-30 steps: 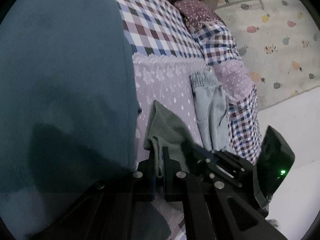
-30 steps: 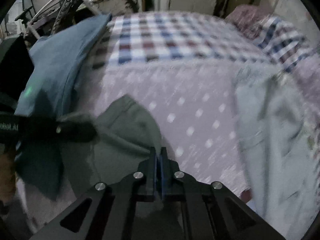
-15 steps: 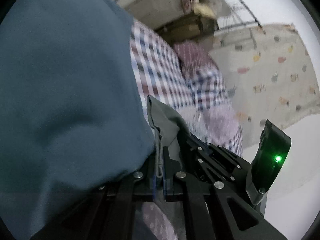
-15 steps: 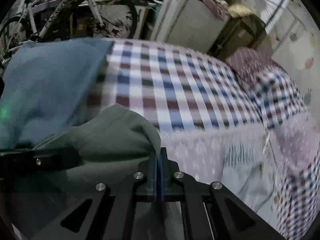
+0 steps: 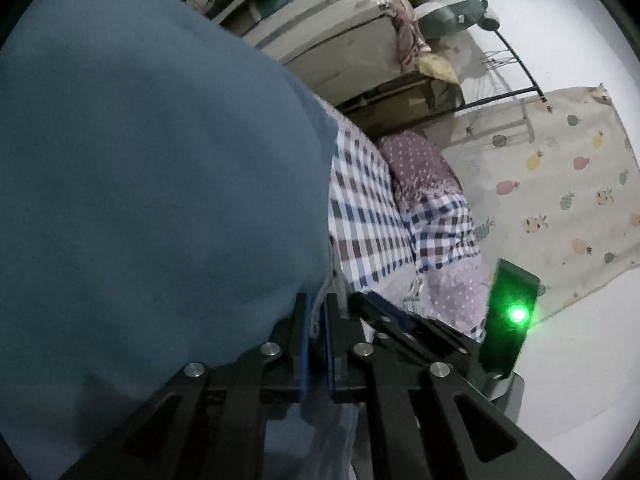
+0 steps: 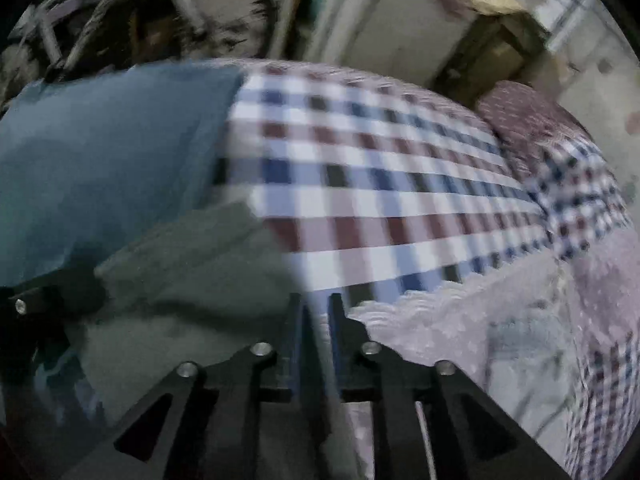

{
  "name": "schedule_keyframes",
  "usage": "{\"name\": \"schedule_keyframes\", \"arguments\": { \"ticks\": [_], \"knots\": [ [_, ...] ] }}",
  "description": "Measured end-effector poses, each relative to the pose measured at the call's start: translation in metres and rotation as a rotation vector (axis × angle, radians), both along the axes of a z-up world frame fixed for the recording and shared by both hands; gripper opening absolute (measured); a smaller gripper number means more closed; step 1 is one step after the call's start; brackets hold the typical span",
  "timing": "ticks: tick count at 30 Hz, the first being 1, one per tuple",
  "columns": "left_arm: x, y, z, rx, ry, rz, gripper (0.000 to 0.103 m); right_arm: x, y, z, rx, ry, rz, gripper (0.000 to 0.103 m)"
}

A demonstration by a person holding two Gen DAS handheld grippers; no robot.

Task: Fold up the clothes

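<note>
A soft, matte blue garment [image 5: 152, 208] billows across most of the left wrist view, its smooth cloth pressing up against the left gripper [image 5: 316, 312], whose blue-padded fingers stand narrowly apart with a thin strip of fabric between them; whether they truly pinch it I cannot tell. In the right wrist view, which is blurred, a grey-green garment [image 6: 192, 276] of thicker, duller cloth lies bunched just left of the right gripper [image 6: 316, 312], its fingers a narrow gap apart and the cloth edge touching the left finger, nothing clearly caught between. Both garments sit at the near edge of the bed [image 6: 380, 184], spread with a crisp checked cover and a pale dotted, lace-edged sheet [image 6: 460, 320]. The checked stretch beyond lies flat. A fruit-print rug [image 5: 560, 184] covers the floor beside the bed.
</note>
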State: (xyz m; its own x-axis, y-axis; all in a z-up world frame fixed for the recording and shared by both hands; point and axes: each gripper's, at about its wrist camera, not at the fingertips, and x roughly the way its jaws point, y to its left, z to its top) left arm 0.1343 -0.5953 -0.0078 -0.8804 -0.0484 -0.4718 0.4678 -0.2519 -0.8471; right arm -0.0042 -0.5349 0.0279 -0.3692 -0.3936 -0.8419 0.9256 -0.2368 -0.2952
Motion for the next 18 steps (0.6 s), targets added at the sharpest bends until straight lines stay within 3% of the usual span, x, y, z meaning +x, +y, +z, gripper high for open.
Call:
{"name": "schedule_keyframes", "arguments": {
  "ticks": [3, 5, 9, 11, 13, 14, 15, 18],
  "knots": [
    [-0.001, -0.003, 0.001, -0.004, -0.003, -0.025, 0.008, -0.011, 0.02, 0.034, -0.086, -0.01, -0.028, 0.058],
    [-0.001, -0.005, 0.001, -0.007, -0.004, -0.042, 0.014, -0.022, 0.039, 0.054, -0.126, -0.016, -0.043, 0.066],
    [-0.005, -0.004, 0.007, -0.032, 0.001, -0.076, 0.041, -0.053, 0.094, 0.07, -0.126, -0.052, -0.093, 0.069],
    [-0.007, 0.0, 0.01, -0.053, 0.004, -0.095, 0.046, -0.073, 0.126, 0.06, -0.086, -0.12, -0.101, 0.069],
    [-0.011, 0.001, 0.011, -0.058, 0.009, -0.101, 0.04, -0.086, 0.154, 0.044, -0.026, -0.152, -0.106, 0.069],
    [-0.011, 0.001, 0.01, -0.046, 0.012, -0.104, 0.03, -0.09, 0.167, 0.035, 0.007, -0.159, -0.115, 0.068],
    [-0.011, 0.0, 0.008, -0.034, 0.014, -0.107, 0.002, -0.095, 0.18, 0.027, 0.039, -0.166, -0.125, 0.068],
    [-0.003, -0.002, 0.002, -0.011, 0.028, -0.077, 0.003, -0.108, 0.206, 0.002, 0.114, -0.176, -0.166, 0.067]
  ]
}}
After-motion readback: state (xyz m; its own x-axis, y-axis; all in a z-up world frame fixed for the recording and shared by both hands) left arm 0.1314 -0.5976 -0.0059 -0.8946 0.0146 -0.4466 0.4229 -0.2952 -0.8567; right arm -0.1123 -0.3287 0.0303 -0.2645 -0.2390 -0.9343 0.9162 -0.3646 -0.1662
